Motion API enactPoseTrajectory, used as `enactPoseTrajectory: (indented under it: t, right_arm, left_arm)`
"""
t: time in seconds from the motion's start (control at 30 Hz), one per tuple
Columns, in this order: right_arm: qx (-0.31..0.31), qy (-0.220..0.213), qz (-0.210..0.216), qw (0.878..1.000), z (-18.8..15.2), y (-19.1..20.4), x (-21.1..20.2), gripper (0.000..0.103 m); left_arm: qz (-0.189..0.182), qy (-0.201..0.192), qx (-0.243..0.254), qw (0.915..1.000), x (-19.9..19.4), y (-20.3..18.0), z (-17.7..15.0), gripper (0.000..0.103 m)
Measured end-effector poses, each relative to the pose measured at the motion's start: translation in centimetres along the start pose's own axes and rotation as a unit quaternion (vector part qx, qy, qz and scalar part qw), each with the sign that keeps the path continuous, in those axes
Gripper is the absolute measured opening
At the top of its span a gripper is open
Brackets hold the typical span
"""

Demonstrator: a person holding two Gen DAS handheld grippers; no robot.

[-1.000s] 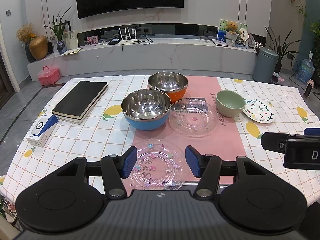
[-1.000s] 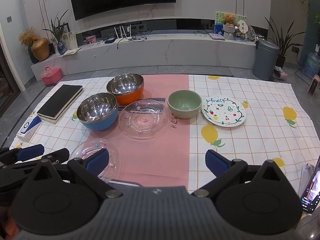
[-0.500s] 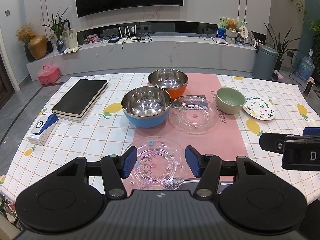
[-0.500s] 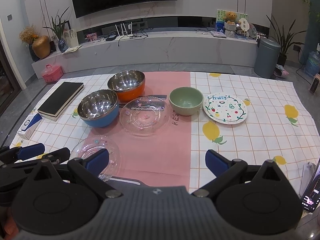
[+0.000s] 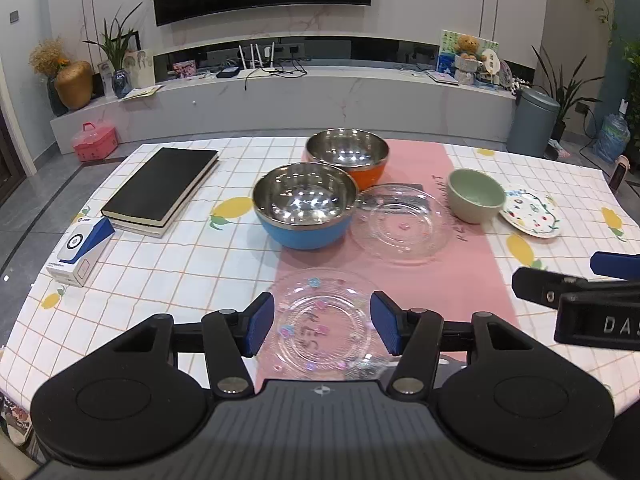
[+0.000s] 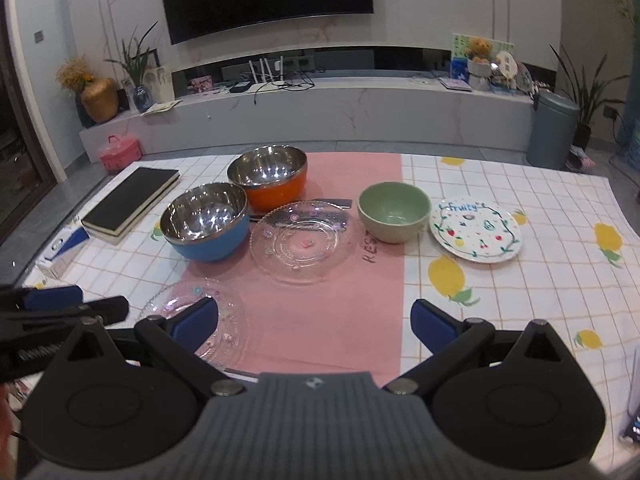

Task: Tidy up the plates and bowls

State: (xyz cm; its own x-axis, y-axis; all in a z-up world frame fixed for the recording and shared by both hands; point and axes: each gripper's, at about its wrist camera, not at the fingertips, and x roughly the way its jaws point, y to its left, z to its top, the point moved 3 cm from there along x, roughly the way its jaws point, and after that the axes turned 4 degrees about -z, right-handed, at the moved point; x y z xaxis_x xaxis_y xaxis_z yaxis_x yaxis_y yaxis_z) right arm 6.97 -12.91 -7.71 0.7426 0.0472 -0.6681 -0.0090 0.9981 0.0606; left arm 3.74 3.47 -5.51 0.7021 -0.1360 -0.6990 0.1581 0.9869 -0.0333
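Observation:
On the table stand a blue steel bowl point(image 5: 305, 206) point(image 6: 206, 222), an orange steel bowl point(image 5: 347, 156) point(image 6: 269, 176), a green bowl point(image 5: 475, 195) point(image 6: 393, 211), a clear glass plate point(image 5: 401, 224) point(image 6: 304, 241), a white fruit-painted plate point(image 5: 531, 211) point(image 6: 476, 231) and a second clear plate point(image 5: 322, 326) point(image 6: 226, 322) near the front edge. My left gripper point(image 5: 322, 326) is open, its fingers either side of the near clear plate, above it. My right gripper point(image 6: 314, 322) is open and empty over the pink runner point(image 6: 320, 312).
A black book point(image 5: 162, 184) lies on another at the left, with a small white and blue box point(image 5: 80, 250) in front of it. A dark flat item point(image 5: 404, 200) lies partly under the far clear plate. The right gripper shows at the right of the left wrist view point(image 5: 576, 280).
Both grippers have moved forward toward the dishes, the right one more; the table looms larger. Both stay open. No dish has moved.

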Motion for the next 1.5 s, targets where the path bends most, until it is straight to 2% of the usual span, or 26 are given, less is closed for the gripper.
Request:
enactPoseTrajectory:
  t: [0.13,0.23,0.3,0.4,0.53,0.73,0.83,1.0,1.17,1.27,1.5]
  right_arm:
    - [-0.021,-0.023,0.023,0.999,-0.8,1.1,1.5,0.099]
    - [-0.025,-0.022,0.045,0.998,-1.2,2.1,2.9,0.087]
    - [-0.021,-0.008,0.055,0.998,-1.5,2.7,4.1,0.082]
    - [-0.018,0.01,0.062,0.998,-2.1,3.6,5.9,0.071]
    - [-0.01,0.045,0.068,0.997,-2.9,4.5,8.3,0.061]
    - [0.013,0.091,0.074,0.993,-3.9,5.4,10.6,0.05]
    - [0.014,0.098,0.073,0.992,-4.1,5.7,11.0,0.05]
    - [0.024,0.109,0.079,0.991,-4.4,6.1,11.6,0.05]
    - [0.025,0.117,0.08,0.99,-4.7,6.4,12.1,0.049]
    - [0.031,0.121,0.085,0.988,-4.7,6.4,12.5,0.043]
    - [0.04,0.116,0.088,0.988,-4.6,6.5,12.9,0.043]
  left_arm:
    - [-0.007,0.005,-0.022,0.9997,1.2,1.7,-0.6,0.059]
    - [-0.013,0.0,-0.025,0.9996,2.4,2.8,-1.5,0.049]
    - [-0.016,-0.003,-0.029,0.9995,3.1,3.5,-2.1,0.049]
    - [0.001,0.009,-0.048,0.9988,4.4,4.9,-3.1,0.046]
    - [0.023,0.013,-0.055,0.9981,5.5,6.2,-4.1,0.044]
    - [0.011,0.016,-0.082,0.9965,5.7,7.4,-5.0,0.042]
    - [0.011,0.013,-0.078,0.9968,5.9,7.3,-5.1,0.037]
    - [-0.005,0.002,-0.109,0.9941,6.5,7.9,-5.3,0.036]
    - [-0.014,0.012,-0.127,0.9917,7.4,8.3,-5.7,0.036]
    - [-0.022,0.014,-0.135,0.9905,7.8,8.4,-5.9,0.036]
    - [-0.042,0.027,-0.151,0.9873,8.7,8.4,-5.9,0.036]
